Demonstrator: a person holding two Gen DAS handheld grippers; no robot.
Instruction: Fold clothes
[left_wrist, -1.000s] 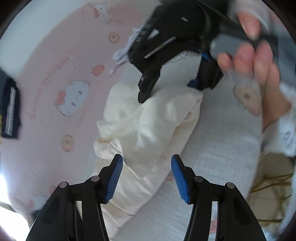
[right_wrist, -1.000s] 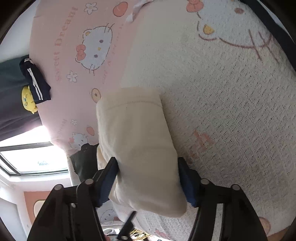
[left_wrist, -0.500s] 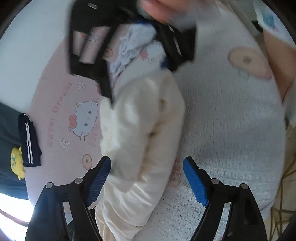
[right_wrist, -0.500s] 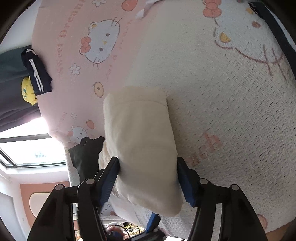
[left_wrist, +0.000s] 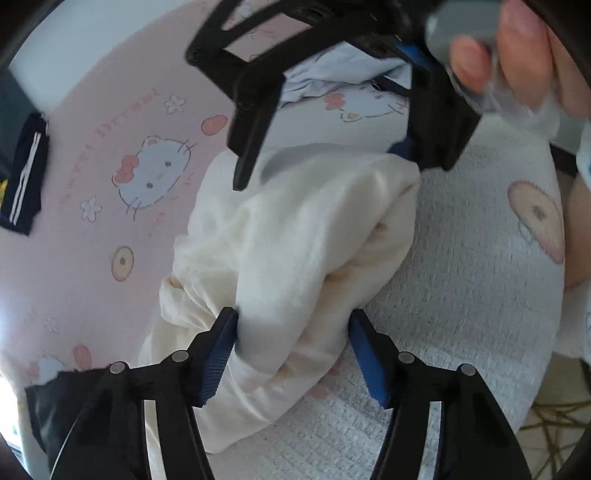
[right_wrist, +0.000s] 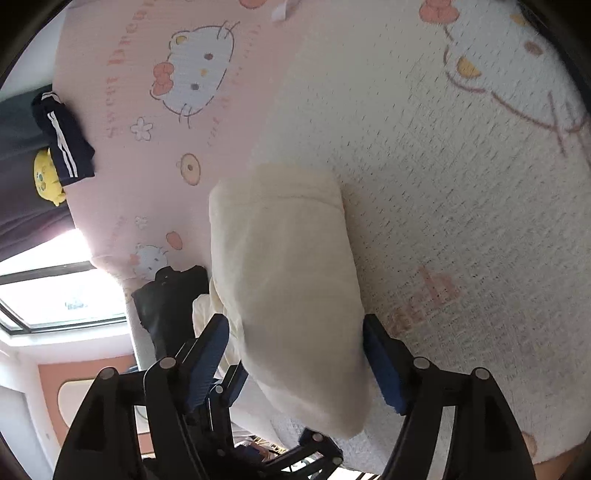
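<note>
Both claws straddle your soft, light cream garment (left_wrist: 303, 236) at frame centre: left claw (left_wrist: 291, 354) closing on its bunched end, right claw (right_wrist: 295, 354) opening off the fold; grip thick layers.

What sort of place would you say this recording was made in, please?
Most likely a bedroom at home: the cream garment lies on a bed spread with a pink and white cartoon-cat blanket, dark striped clothing sits at its edge, and a bright window shows beyond.

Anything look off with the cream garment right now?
The cream garment is a bunched roll, not a flat fold: a loose flap spills out beside the left gripper, whose jaws are closing around it. Nothing looks torn or stained.
</note>
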